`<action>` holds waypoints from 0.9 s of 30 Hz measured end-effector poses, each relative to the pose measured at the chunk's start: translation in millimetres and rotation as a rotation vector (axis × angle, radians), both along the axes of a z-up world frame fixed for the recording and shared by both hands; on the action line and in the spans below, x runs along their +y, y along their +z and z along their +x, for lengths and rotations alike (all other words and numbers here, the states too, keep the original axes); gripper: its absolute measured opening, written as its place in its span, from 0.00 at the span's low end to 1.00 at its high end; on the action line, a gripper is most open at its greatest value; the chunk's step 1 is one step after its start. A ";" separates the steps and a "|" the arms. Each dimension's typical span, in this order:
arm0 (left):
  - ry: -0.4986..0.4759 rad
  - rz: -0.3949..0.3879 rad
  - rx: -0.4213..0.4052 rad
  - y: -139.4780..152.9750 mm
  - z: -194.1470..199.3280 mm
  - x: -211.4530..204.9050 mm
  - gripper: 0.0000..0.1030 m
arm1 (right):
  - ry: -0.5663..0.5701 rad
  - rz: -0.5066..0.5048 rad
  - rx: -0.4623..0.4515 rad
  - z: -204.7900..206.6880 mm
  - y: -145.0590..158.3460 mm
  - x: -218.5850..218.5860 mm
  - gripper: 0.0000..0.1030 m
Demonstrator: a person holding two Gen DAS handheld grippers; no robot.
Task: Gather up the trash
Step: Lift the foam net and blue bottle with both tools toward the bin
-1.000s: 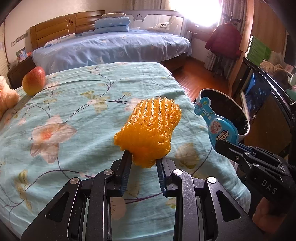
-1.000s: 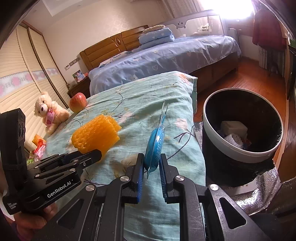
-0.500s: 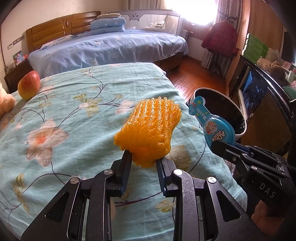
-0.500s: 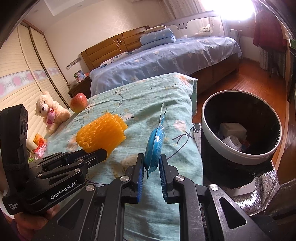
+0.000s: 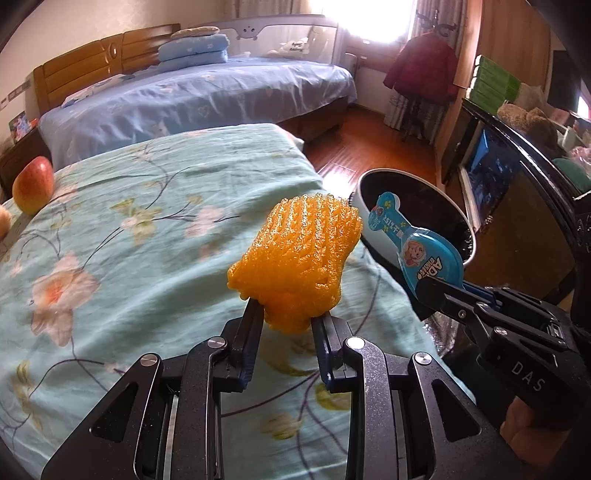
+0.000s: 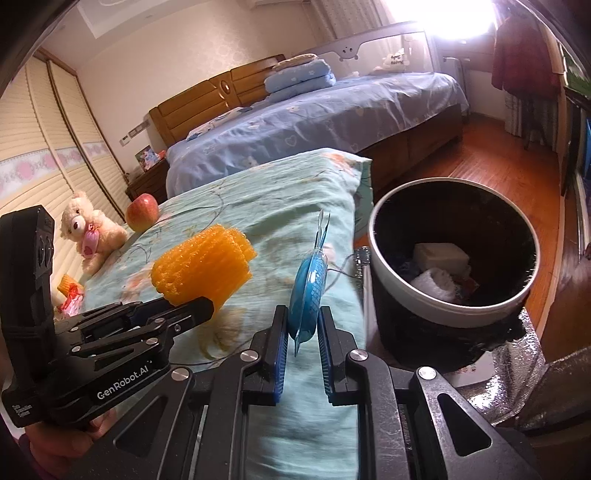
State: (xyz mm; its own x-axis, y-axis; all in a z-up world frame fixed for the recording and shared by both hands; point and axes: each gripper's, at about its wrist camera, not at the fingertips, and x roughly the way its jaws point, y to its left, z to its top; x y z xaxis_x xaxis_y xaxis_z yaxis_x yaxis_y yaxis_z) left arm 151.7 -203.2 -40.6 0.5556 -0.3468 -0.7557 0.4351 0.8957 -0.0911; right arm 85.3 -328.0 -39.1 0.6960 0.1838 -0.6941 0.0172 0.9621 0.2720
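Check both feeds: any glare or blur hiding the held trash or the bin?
Left wrist: window glare blown out; orange foam net sharp. Right wrist: same glare, top right; blue wrapper edge-on; trash bin interior dark, contents still readable. Fisheye bends the edges.

Both grippers now sit nearer the bed's (image 5: 155, 236) foot corner. The orange foam net (image 5: 299, 258) and blue wrapper (image 6: 308, 291) hang closer to the trash bin (image 6: 443, 310).

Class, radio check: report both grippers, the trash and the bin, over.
Left gripper shut on orange foam net. Right gripper shut on blue wrapper. Trash bin open, nothing blocking it.
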 end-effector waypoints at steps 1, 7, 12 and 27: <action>-0.005 0.000 0.000 0.1 -0.2 -2.1 0.24 | -0.006 -0.001 0.000 -0.5 0.3 -2.6 0.15; -0.036 0.005 -0.007 2.3 -2.4 -17.1 0.24 | -0.033 -0.004 -0.004 -2.9 2.1 -15.6 0.15; -0.059 0.010 -0.014 4.8 -3.1 -29.5 0.24 | -0.052 -0.004 -0.006 -4.5 2.4 -24.4 0.15; -0.101 0.027 -0.028 8.0 0.4 -53.4 0.24 | -0.097 0.001 -0.007 -7.5 0.4 -46.2 0.15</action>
